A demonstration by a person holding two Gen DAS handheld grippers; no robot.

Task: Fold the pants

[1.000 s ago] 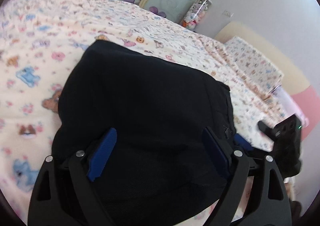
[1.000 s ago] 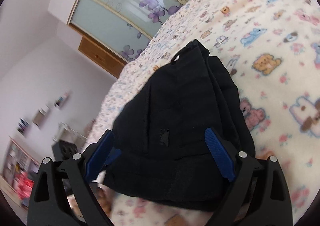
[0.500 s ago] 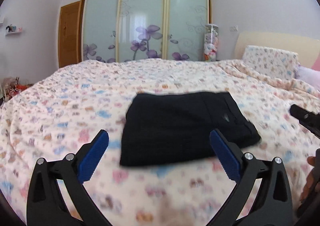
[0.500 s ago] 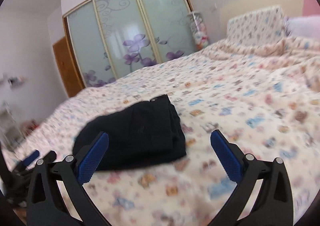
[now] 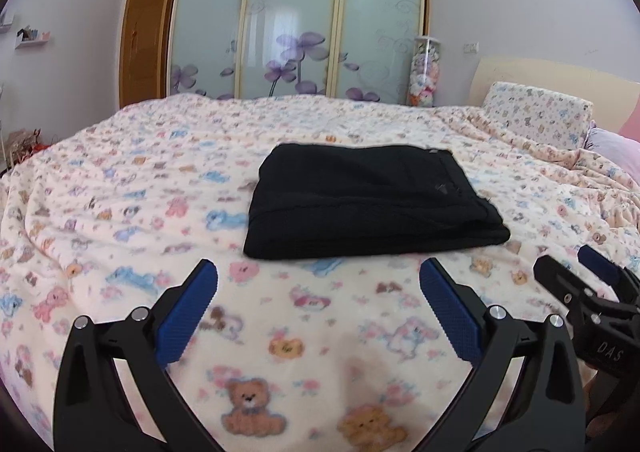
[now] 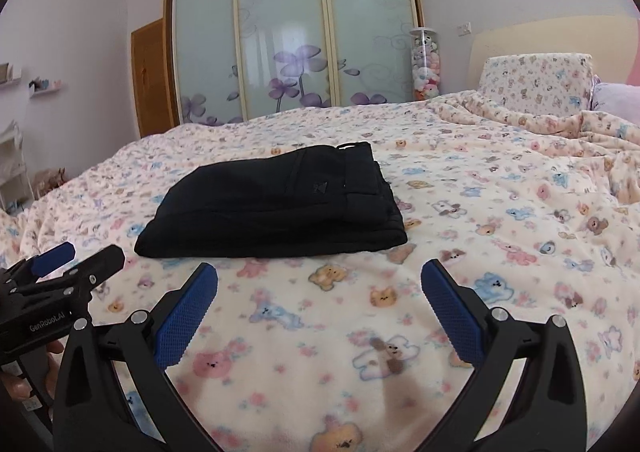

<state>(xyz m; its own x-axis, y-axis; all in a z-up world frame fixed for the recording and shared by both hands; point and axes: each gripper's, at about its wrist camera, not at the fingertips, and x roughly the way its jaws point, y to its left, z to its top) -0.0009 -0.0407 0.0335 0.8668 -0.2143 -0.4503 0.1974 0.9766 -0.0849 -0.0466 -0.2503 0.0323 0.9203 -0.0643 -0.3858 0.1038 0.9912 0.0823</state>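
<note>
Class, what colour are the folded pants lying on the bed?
Black, plain; the pants show best in the right wrist view.

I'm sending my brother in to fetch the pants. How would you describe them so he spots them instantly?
Start at the big bed covered in a pastel teddy-bear blanket. Near its middle lie the pants, folded into a flat rectangle. They are the only plain black thing on that patterned cover.

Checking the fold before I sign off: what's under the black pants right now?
The folded black pants lie flat on the teddy-bear print blanket, which shows all around them. The patch beneath is covered, so anything there can't be seen. Both grippers are open and clear.
</note>
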